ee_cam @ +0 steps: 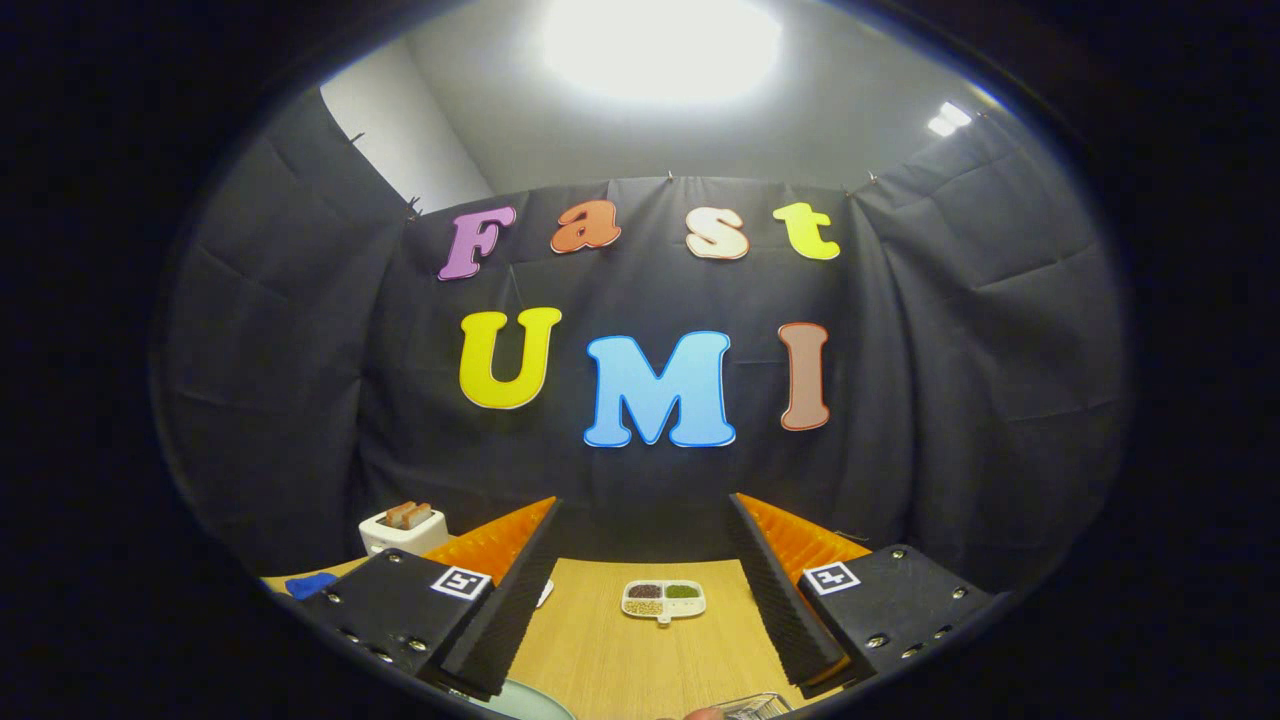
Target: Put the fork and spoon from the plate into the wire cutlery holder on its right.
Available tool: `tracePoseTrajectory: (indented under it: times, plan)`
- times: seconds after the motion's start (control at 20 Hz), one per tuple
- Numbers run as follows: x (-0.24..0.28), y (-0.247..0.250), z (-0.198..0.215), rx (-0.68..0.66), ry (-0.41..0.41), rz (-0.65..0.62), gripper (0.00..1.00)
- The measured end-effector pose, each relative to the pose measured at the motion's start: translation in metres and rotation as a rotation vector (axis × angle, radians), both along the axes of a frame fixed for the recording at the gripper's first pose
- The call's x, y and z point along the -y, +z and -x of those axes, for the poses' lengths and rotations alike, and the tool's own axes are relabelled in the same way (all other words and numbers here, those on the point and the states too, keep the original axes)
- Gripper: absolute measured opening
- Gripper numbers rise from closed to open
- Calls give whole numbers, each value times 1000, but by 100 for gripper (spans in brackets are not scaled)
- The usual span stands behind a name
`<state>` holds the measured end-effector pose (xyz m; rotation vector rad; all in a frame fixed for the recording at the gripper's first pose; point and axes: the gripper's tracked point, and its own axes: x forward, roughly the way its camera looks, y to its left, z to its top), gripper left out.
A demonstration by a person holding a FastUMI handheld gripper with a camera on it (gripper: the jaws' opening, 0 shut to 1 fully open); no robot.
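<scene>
Gripper (645,520) fingers stand wide apart, gripping nothing. Plate (525,700) rim shows cut off beneath the left finger; wire cutlery holder (755,706) edge sits near the right finger's base. Fork and spoon cannot be made out. Sectioned dish (664,600) lies between the jaws, beyond them. Toaster (402,530) stands behind the left finger. No legible labels.

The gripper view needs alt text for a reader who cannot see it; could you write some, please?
The gripper hangs open above a wooden table, its fingers wide apart and holding nothing. Between them lies a small divided dish; a toaster stands beyond the left finger.
</scene>
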<state>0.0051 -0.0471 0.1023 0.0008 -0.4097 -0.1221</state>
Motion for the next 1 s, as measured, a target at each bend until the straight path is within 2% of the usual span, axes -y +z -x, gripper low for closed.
tracePoseTrajectory:
  times: [0.6, 1.0]
  plan:
    - [-81, -11, -24, -53, 206, 17, 98]
    - [-123, -27, -32, -113, 296, 45, 98]
